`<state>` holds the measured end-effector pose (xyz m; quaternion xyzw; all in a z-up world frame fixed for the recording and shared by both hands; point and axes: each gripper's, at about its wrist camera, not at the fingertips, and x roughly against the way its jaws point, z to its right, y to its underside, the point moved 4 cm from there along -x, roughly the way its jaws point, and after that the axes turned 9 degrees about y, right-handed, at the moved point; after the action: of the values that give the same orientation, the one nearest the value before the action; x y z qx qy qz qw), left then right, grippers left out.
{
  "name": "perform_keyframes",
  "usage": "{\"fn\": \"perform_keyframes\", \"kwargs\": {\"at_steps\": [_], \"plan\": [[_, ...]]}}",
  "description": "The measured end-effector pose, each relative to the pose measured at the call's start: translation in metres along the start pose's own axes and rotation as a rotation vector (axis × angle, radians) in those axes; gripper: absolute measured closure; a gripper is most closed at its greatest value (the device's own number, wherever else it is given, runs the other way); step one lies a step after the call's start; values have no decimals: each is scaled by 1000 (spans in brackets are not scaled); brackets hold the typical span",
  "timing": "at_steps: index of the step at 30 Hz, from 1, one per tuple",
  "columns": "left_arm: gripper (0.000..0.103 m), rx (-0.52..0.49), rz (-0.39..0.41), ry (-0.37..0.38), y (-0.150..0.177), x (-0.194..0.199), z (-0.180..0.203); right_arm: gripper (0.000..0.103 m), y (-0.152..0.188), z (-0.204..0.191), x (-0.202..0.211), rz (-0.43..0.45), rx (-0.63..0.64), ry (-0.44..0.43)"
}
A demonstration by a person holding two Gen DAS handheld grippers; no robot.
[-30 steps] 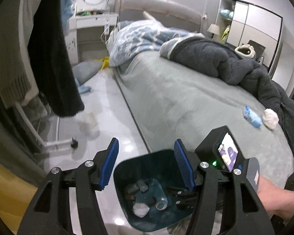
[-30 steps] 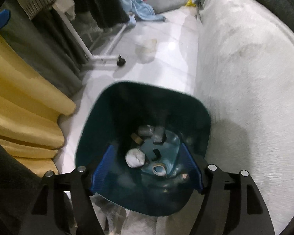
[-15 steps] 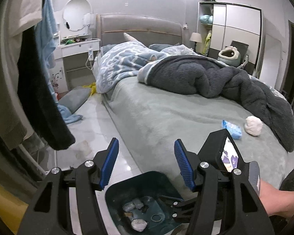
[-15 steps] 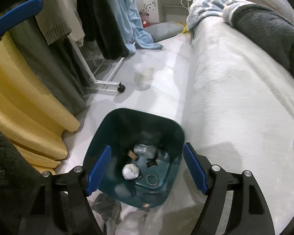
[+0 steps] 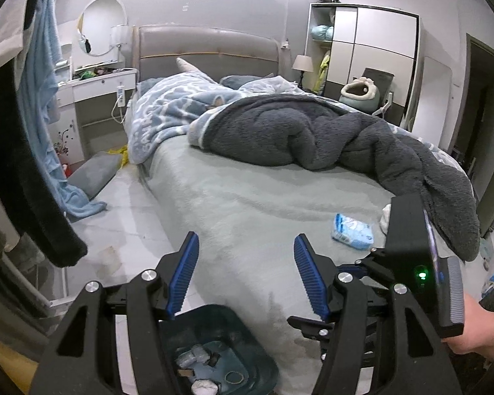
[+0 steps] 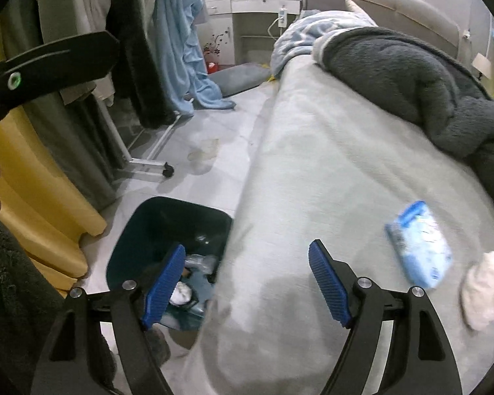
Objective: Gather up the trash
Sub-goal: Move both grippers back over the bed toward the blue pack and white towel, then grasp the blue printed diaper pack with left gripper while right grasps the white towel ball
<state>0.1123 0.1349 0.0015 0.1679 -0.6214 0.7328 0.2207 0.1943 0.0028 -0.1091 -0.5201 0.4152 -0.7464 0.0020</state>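
A dark teal trash bin (image 5: 247, 329) (image 6: 141, 230) with several scraps inside stands on the floor beside the bed. On the grey bed sheet lie a blue tissue pack (image 5: 352, 233) (image 6: 418, 243) and a white crumpled wad (image 6: 484, 289), which shows partly in the left wrist view (image 5: 386, 219). My left gripper (image 5: 245, 273) is open and empty above the bin's far edge. My right gripper (image 6: 247, 283) is open and empty over the bed edge, left of the pack.
A dark fleece blanket (image 5: 313, 135) and a blue patterned duvet (image 5: 168, 112) cover the bed's far part. Clothes hang on a wheeled rack (image 6: 141, 164) at left. A yellow curtain (image 6: 42, 204), a grey pillow (image 5: 92, 171) and a stain on the floor (image 6: 204, 154) lie nearby.
Both grippers have lifted and tilted up from over the bin. The right one swung right toward the bed, bringing the tissue pack and white wad into its view.
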Motion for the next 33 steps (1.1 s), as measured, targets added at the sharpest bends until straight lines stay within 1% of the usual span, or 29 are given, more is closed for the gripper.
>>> {"fn": "perform_keyframes", "kwargs": {"at_steps": [6, 8, 9, 10, 16, 25, 33], "plan": [[39, -5, -21, 28, -6, -20, 17, 25, 7, 21, 15, 25, -25, 21], [31, -13, -31, 44, -7, -27, 24, 25, 6, 28, 20, 35, -36, 28], [30, -16, -34, 56, -8, -29, 27, 25, 7, 33, 22, 41, -39, 31], [30, -26, -40, 74, -9, -33, 33, 25, 7, 40, 26, 49, -42, 37], [30, -82, -56, 94, -11, -52, 52, 24, 11, 72, 43, 81, -60, 58], [30, -89, -91, 147, -14, -81, 68, 24, 17, 130, 52, 110, -99, 106], [30, -60, -124, 197, -16, -106, 76, 24, 26, 161, 57, 124, -143, 118]]}}
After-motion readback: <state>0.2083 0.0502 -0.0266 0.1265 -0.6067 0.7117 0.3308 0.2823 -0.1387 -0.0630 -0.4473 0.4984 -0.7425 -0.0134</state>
